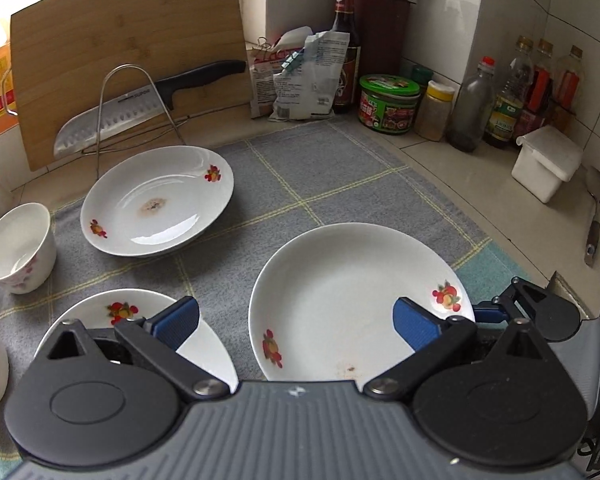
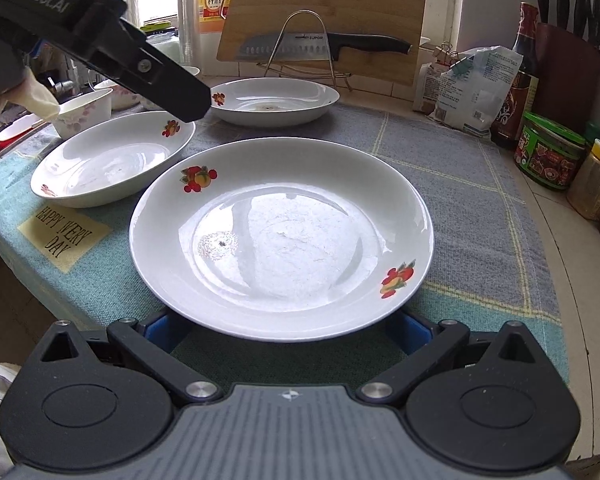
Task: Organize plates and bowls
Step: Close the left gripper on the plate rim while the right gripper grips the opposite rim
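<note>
Three white plates with fruit prints lie on a grey-blue checked cloth (image 1: 320,168). In the left wrist view: a far plate (image 1: 156,200), a near right plate (image 1: 352,300) and a near left plate (image 1: 100,312). My left gripper (image 1: 296,320) is open above the gap between the near plates, holding nothing. In the right wrist view my right gripper (image 2: 288,330) is open, low at the near rim of the big plate (image 2: 280,232), its blue pads (image 2: 160,328) partly under the rim. The left gripper's body (image 2: 100,40) hovers over the left plate (image 2: 112,156). The far plate (image 2: 276,100) lies beyond.
White floral bowls (image 1: 20,248) stand at the cloth's left edge. A knife on a wire rack (image 1: 132,108) leans on a cutting board (image 1: 132,52) at the back. Bags, jars and bottles (image 1: 388,104) line the back right; a white box (image 1: 548,164) and spatula (image 1: 596,216) lie right.
</note>
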Demonstrator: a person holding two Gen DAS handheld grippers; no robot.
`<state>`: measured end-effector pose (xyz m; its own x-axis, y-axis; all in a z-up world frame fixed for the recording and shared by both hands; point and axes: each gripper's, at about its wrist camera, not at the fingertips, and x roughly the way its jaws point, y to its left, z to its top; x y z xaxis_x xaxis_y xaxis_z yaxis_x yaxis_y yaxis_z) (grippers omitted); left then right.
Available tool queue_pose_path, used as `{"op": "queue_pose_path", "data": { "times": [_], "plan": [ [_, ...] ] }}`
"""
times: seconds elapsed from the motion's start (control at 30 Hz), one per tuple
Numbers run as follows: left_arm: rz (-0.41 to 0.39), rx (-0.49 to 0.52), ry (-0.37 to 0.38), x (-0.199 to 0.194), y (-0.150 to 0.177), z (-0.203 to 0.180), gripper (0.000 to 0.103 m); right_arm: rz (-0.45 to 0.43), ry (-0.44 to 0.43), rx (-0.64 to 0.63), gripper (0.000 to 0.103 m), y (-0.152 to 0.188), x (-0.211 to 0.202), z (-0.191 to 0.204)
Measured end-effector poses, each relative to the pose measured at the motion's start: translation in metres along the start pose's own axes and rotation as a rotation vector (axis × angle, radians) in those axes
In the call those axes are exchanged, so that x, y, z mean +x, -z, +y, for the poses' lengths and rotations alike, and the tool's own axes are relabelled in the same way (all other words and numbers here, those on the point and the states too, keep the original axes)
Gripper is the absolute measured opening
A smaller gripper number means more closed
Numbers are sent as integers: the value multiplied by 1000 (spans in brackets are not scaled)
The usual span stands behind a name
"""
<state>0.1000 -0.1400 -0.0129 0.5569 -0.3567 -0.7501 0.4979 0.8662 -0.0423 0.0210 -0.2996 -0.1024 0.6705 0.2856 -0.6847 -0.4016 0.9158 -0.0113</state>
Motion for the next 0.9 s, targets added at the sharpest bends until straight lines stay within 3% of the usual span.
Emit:
{"op": "queue_pose_path", "data": {
  "times": [0.2,0.43,0.9],
  "plan": [
    [59,63,66,36,-14,-1,102,-6,12,13,103,1,-1,1],
    [149,55,146,77,-21,4,102,-19,17,17,103,4,-3,2],
    [285,54,249,107,-29,8,103,-29,35,35,103,6,-6,5]
  ]
}}
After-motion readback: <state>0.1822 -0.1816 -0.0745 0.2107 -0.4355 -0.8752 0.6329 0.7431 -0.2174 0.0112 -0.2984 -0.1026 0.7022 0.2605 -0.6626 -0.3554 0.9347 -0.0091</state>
